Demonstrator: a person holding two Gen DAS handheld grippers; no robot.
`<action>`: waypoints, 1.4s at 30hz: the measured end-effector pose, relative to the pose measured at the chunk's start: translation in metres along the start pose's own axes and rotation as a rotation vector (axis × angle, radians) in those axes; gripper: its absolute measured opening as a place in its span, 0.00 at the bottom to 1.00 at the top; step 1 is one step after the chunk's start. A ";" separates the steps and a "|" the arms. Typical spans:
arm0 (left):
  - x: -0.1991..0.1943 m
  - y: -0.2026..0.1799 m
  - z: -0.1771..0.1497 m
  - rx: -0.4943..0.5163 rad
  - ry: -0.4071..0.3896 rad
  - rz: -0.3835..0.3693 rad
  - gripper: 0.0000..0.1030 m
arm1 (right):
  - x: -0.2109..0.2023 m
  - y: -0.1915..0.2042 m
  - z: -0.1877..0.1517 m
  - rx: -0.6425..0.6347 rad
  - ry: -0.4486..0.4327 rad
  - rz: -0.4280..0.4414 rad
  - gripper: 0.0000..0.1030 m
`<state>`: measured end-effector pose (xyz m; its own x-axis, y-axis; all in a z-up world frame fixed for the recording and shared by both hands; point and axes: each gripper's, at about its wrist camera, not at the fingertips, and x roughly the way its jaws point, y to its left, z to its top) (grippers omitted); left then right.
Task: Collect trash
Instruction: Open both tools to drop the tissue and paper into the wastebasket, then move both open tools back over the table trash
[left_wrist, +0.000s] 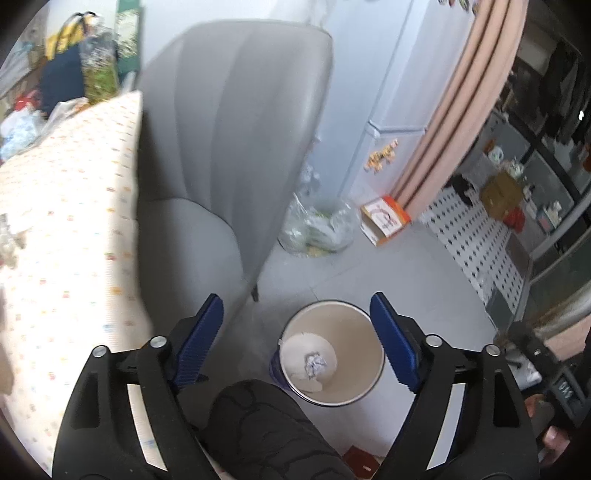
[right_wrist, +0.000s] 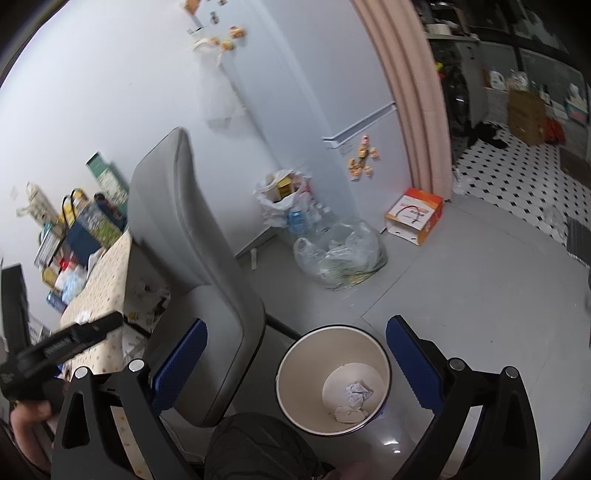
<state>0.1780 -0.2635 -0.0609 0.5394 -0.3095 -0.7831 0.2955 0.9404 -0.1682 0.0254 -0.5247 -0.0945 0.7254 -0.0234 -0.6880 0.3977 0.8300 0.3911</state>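
Note:
A round waste bin (left_wrist: 360, 332) with a beige inside stands on the grey floor beside the chair. A crumpled ball of paper (left_wrist: 315, 363) lies on its bottom. My left gripper (left_wrist: 295, 300) hovers above the bin, open, with nothing between its blue pads. In the right wrist view the same bin (right_wrist: 306, 369) holds the crumpled paper (right_wrist: 357, 392) and a white scrap (right_wrist: 347, 414). My right gripper (right_wrist: 297, 324) is also above the bin, open and empty. On a table at the left lies another white scrap (right_wrist: 83, 315).
A grey chair (left_wrist: 236, 129) stands left of the bin, against a table with a dotted cloth (left_wrist: 70, 229). A clear plastic bag (right_wrist: 341, 254), an orange and white box (right_wrist: 415, 214) and a white fridge (right_wrist: 332, 92) are behind. The person's dark knee (left_wrist: 266, 432) is near.

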 end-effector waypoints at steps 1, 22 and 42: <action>-0.006 0.005 0.002 -0.009 -0.017 0.009 0.85 | 0.000 0.007 -0.001 -0.012 0.002 -0.003 0.93; -0.131 0.141 -0.028 -0.282 -0.283 0.136 0.94 | -0.018 0.156 -0.022 -0.221 -0.053 0.093 0.93; -0.214 0.204 -0.079 -0.305 -0.451 0.177 0.94 | -0.041 0.251 -0.052 -0.410 -0.017 0.306 0.93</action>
<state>0.0606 0.0056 0.0248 0.8629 -0.1102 -0.4932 -0.0346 0.9607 -0.2754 0.0663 -0.2867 0.0003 0.7848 0.2482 -0.5679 -0.0847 0.9507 0.2983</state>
